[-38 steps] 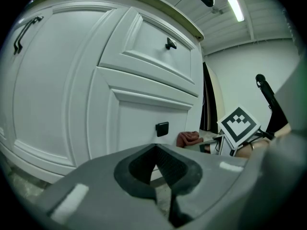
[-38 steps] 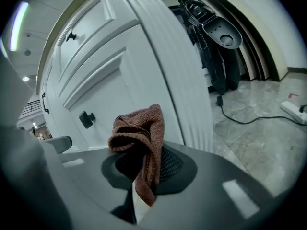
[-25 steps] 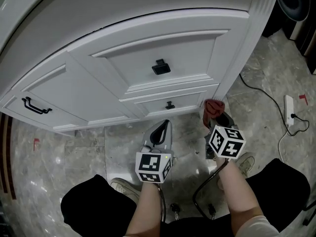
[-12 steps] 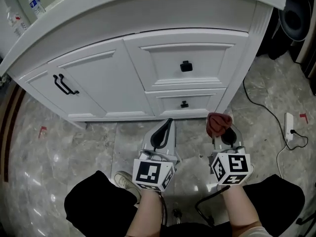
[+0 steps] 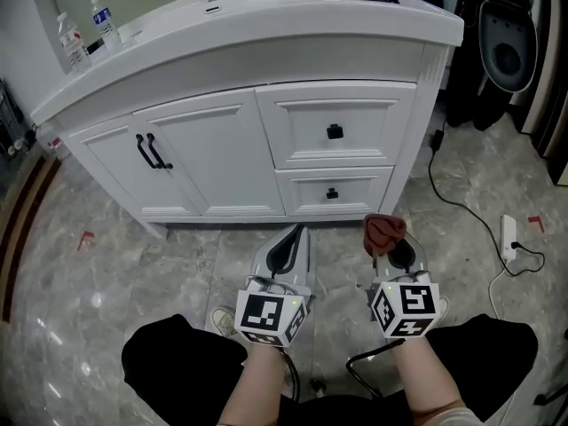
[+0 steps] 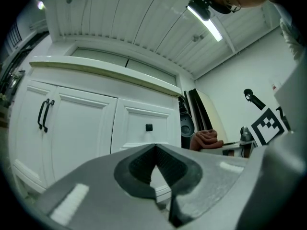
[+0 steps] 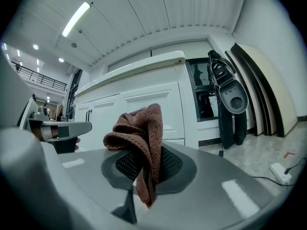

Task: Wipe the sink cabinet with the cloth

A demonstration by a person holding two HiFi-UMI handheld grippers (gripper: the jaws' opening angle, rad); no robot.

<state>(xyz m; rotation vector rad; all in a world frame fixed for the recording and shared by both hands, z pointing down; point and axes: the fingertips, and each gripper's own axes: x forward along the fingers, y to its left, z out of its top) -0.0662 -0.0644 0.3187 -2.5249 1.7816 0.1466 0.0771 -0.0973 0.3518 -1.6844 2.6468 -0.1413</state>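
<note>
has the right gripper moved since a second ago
Yes. The right gripper, shut on the cloth, has drawn back from the cabinet base, toward the person.

Glossy grey marble floor point(image 5: 115, 273), white power strip point(image 5: 508, 236) (black cable point(image 5: 461, 207) plugged in) well right of the right gripper point(image 5: 389, 245), white panelled ceiling point(image 6: 120, 13) with strip light point(image 6: 205, 17).

One white sink cabinet point(image 5: 232, 105) has two panelled doors point(image 5: 105, 171) point(image 5: 222, 158), two black bar handles point(image 5: 142, 152) point(image 5: 157, 152), two drawers point(image 5: 302, 131) point(image 5: 306, 192) and two small black square knobs point(image 5: 335, 132) point(image 5: 332, 193). There are two clear plastic bottles point(image 5: 69, 43) point(image 5: 103, 23) and one reddish-brown knitted cloth point(image 5: 383, 230). Two grey two-jaw grippers show — the left gripper point(image 5: 297, 232) and the right gripper point(image 5: 390, 243) — each with one black-and-white marker cube point(image 5: 271, 316) point(image 5: 406, 307). The grey marble floor point(image 5: 133, 273) holds one white power strip point(image 5: 508, 238) and two red tape marks point(image 5: 85, 236) point(image 5: 535, 224).
</note>
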